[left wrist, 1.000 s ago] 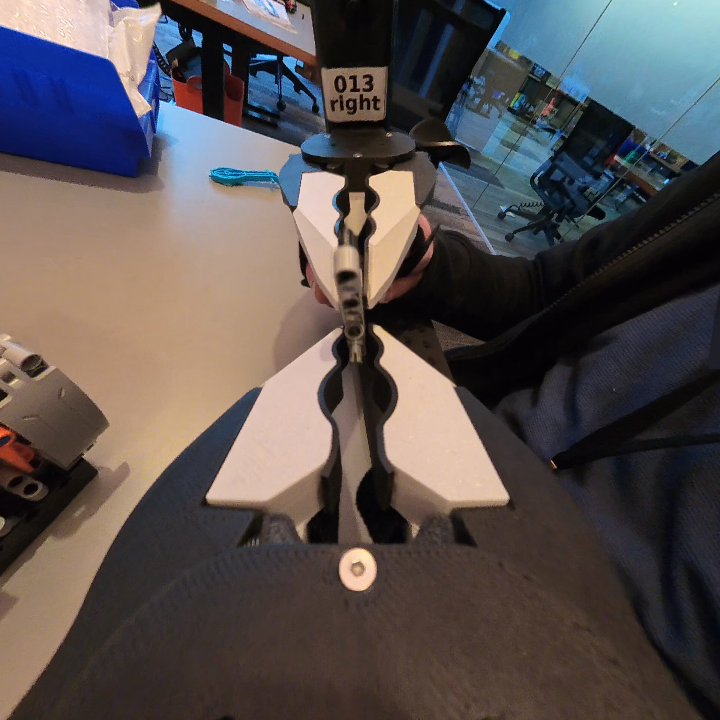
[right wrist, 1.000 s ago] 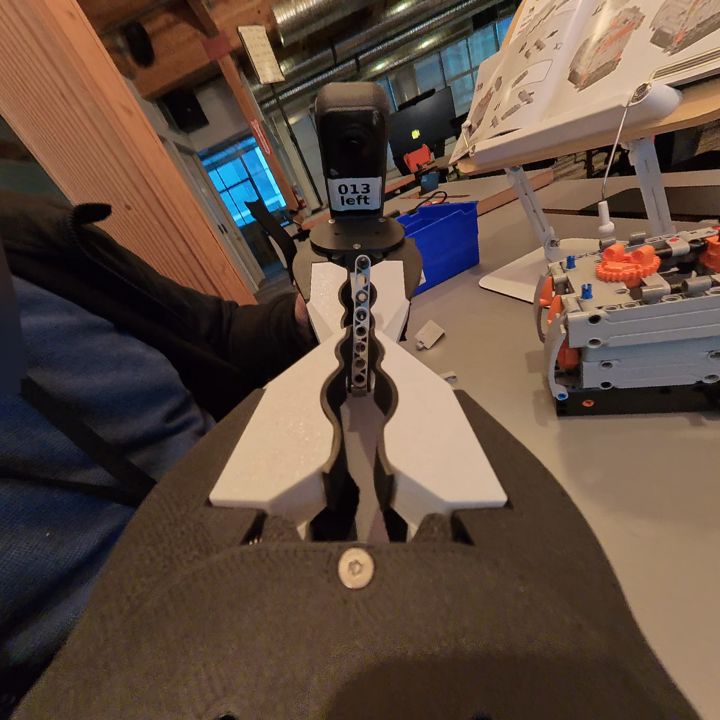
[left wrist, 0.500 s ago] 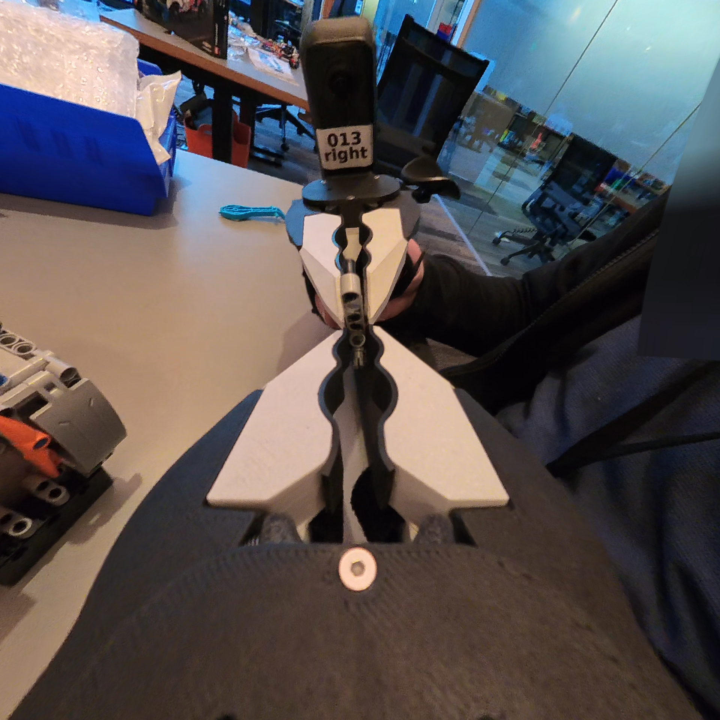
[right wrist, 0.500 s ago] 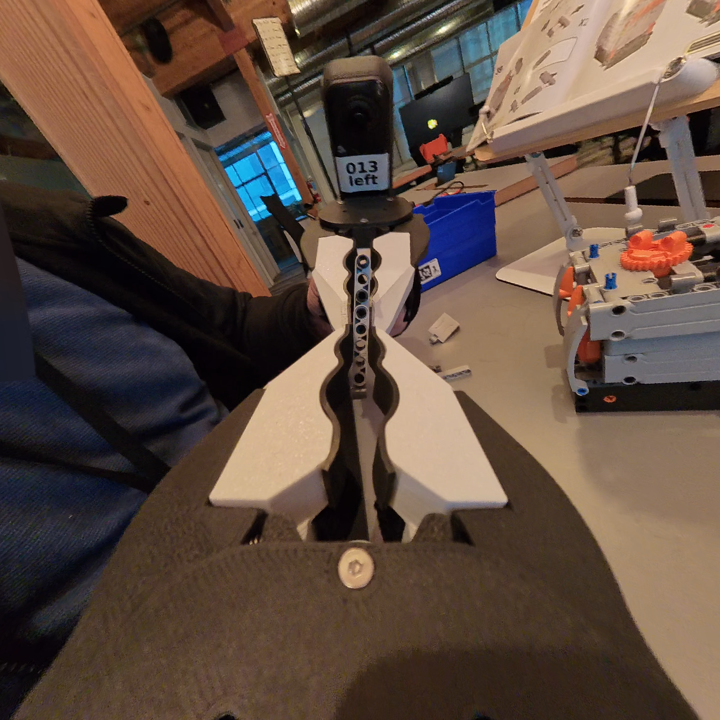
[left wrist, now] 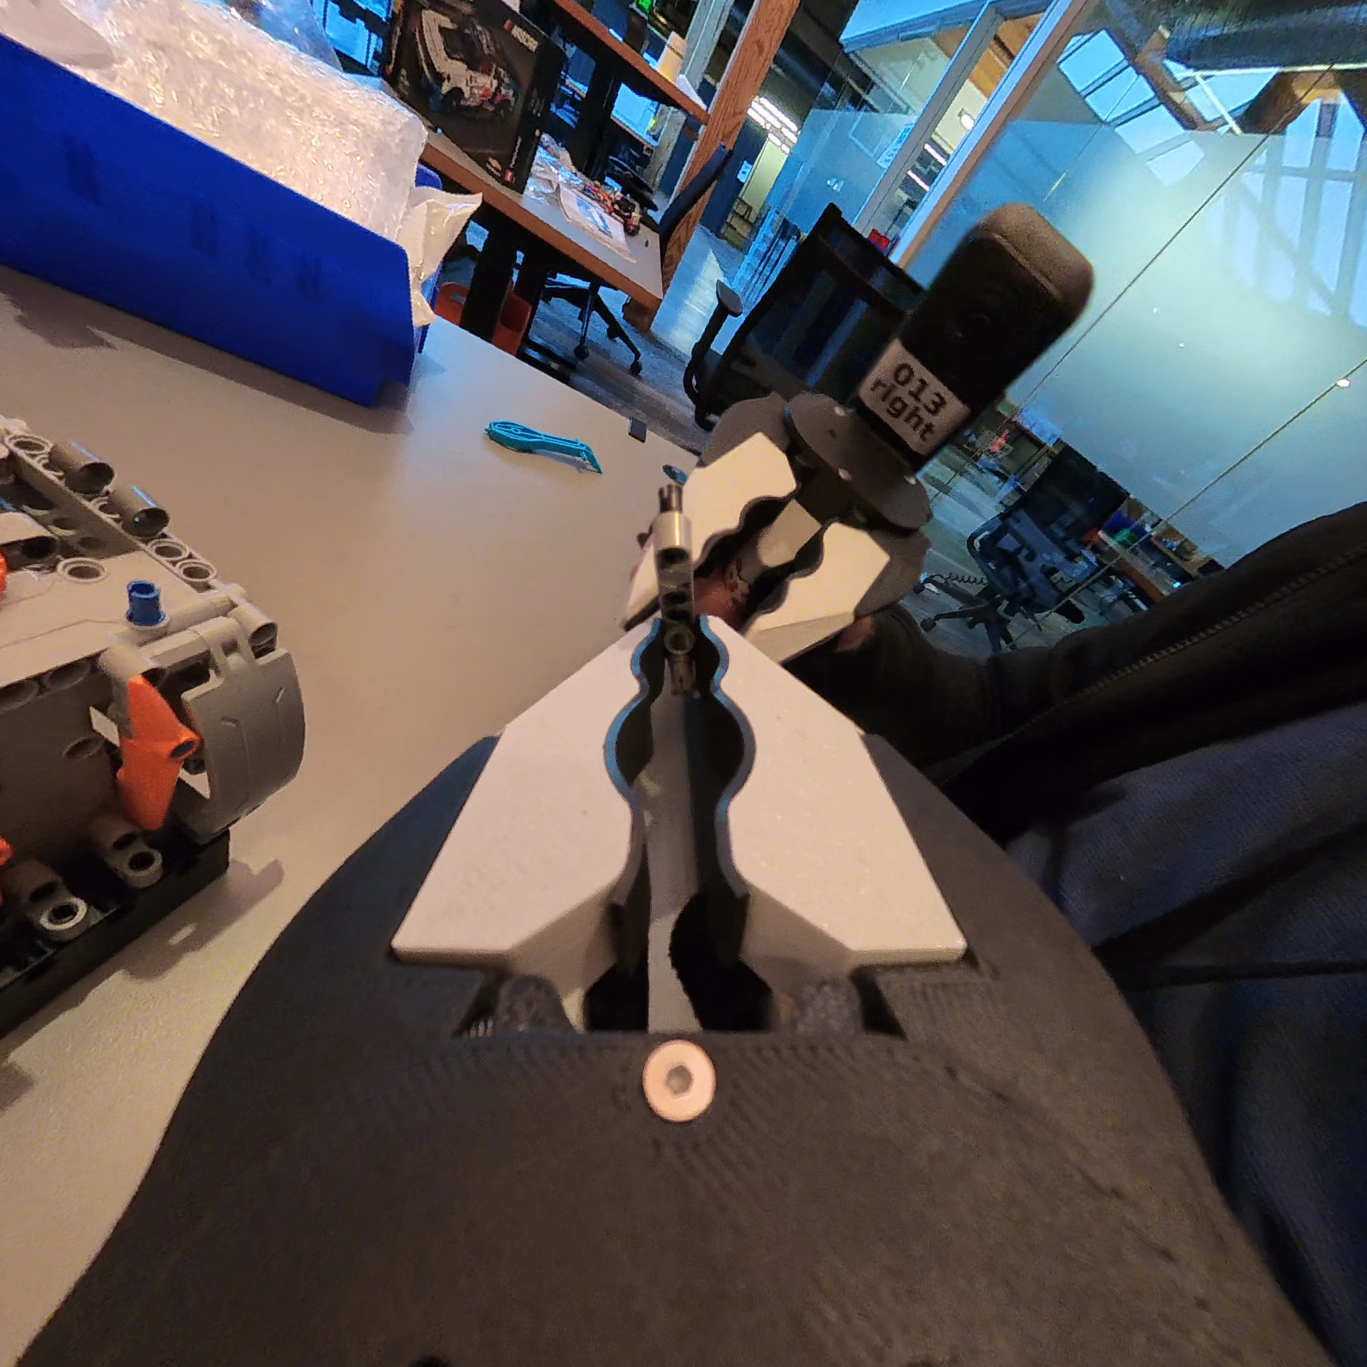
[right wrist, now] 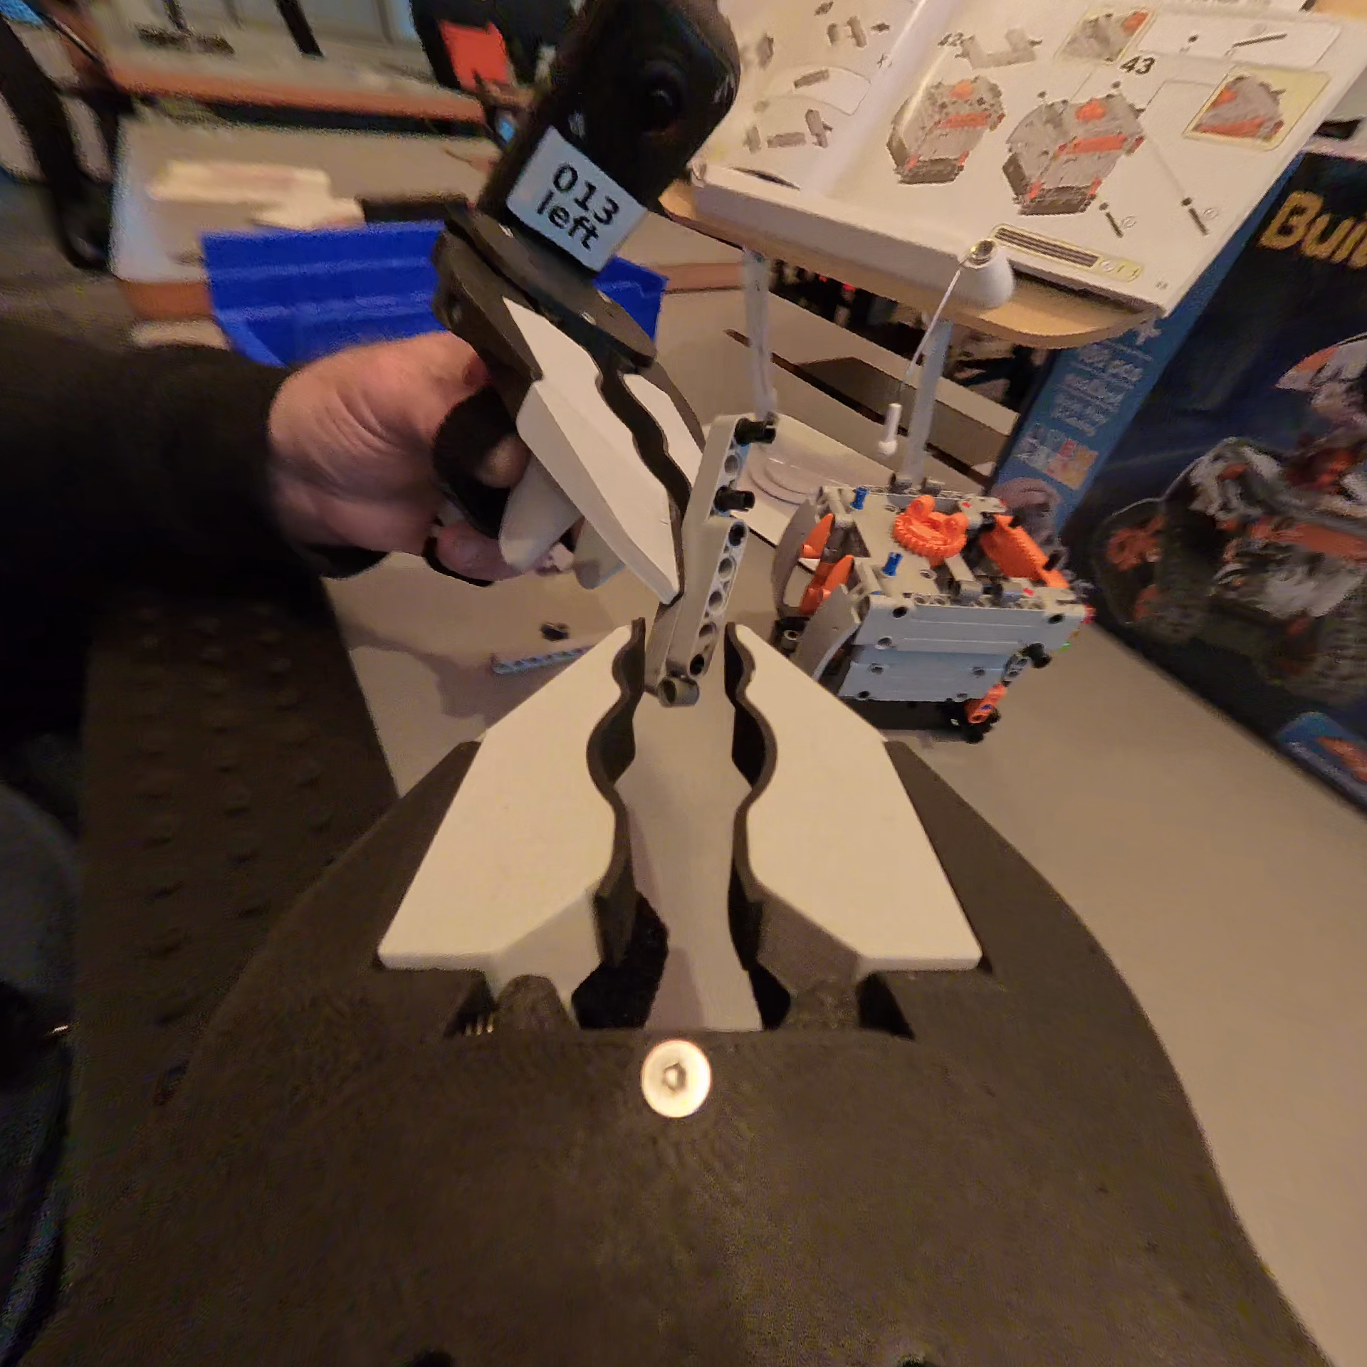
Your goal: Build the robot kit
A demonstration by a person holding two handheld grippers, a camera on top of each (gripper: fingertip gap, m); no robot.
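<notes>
Workshop setting, grey table (left wrist: pixel 414 562), glass partitions and office chairs beyond.

Item one — left gripper (left wrist: pixel 679 651): I hold its jaws pinched together on the near end of a grey perforated beam (left wrist: pixel 674 584), which stands out past the tips toward the other tool. In the right wrist view the same beam (right wrist: pixel 714 547) shows side-on, with black pins along its edge; gripped by one end, its holes and pins stay exposed.

Item two — right gripper (right wrist: pixel 680 643): jaws apart, with the beam's lower end lying in the gap between the tips. I cannot tell whether either pad touches it. From the left wrist view this gripper (left wrist: pixel 666 562) sits tilted, just beyond the beam.

Item three — partly built grey-and-orange model (right wrist: pixel 925 592) on a black base, standing on the table just beyond the beam.

Item four — open instruction booklet (right wrist: pixel 1035 111) propped on a stand above the model, angled toward me for reading. A printed box (right wrist: pixel 1220 473) stands to its right.

Item five — blue bin (left wrist: pixel 185 244) and a teal tool (left wrist: pixel 540 444), well apart on the table.

Changes against half a second ago: the right jaws, then shut on the beam, now stand apart; the left alone carries it. Both grippers have rolled out of line, and the model sits nearer in view.
</notes>
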